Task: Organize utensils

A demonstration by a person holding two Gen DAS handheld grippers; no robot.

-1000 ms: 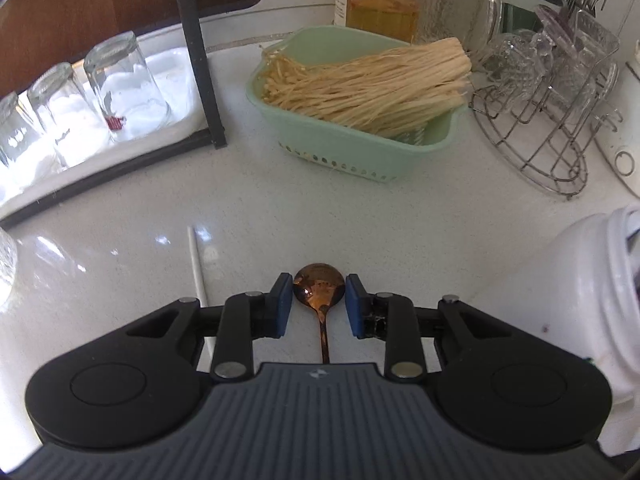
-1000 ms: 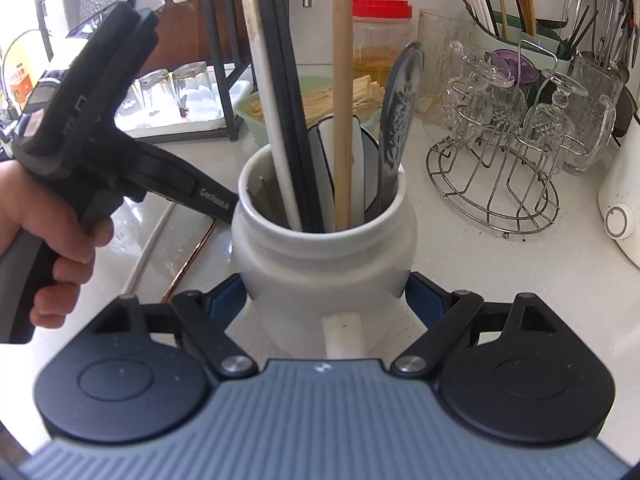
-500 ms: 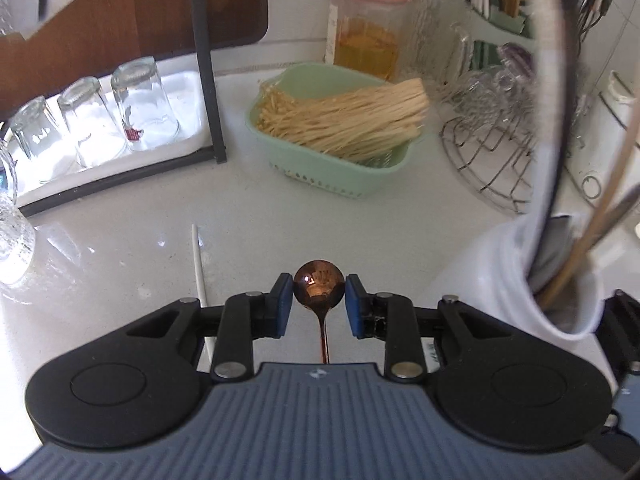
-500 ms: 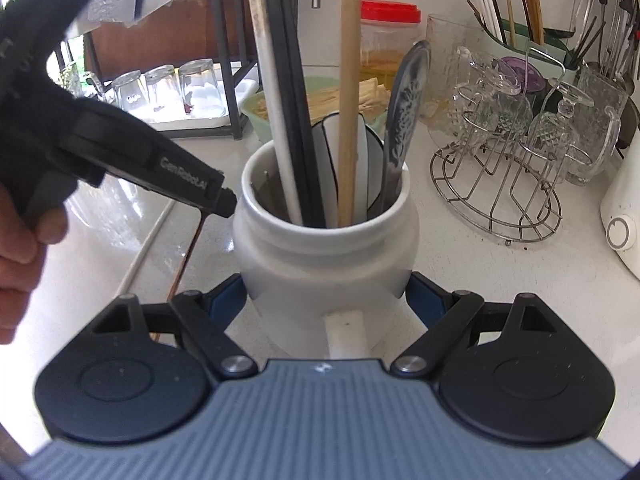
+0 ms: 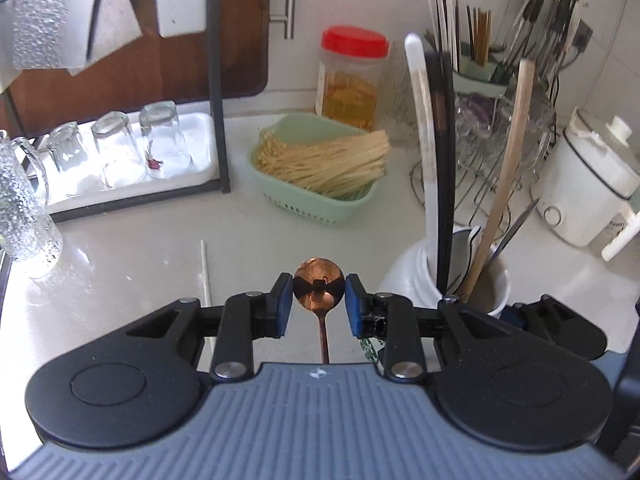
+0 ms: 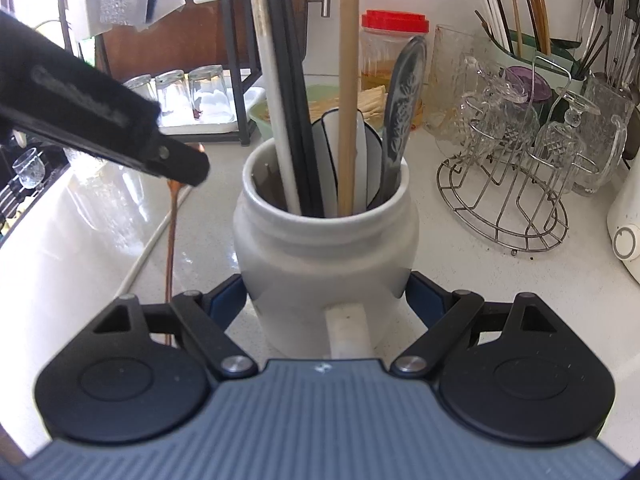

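Note:
My left gripper (image 5: 319, 298) is shut on a copper spoon (image 5: 319, 286), bowl forward, held in the air left of the jar; the spoon's handle (image 6: 172, 236) hangs down below the gripper in the right wrist view. My right gripper (image 6: 326, 300) is shut on a white ceramic jar (image 6: 326, 248) standing on the counter. The jar (image 5: 420, 276) holds several long utensils: a white one, black ones, a wooden handle and a patterned metal handle. A white chopstick (image 5: 206, 276) lies on the counter.
A green basket of noodles (image 5: 320, 176) sits behind. A black rack with upturned glasses (image 5: 116, 152) is at the left. A wire stand with glass mugs (image 6: 516, 160), a red-lidded jar (image 5: 352, 80) and a white cooker (image 5: 592, 192) stand at the right.
My left gripper has risen with the copper spoon and moved toward the jar, lifting it off the counter. The right gripper has kept still on the jar.

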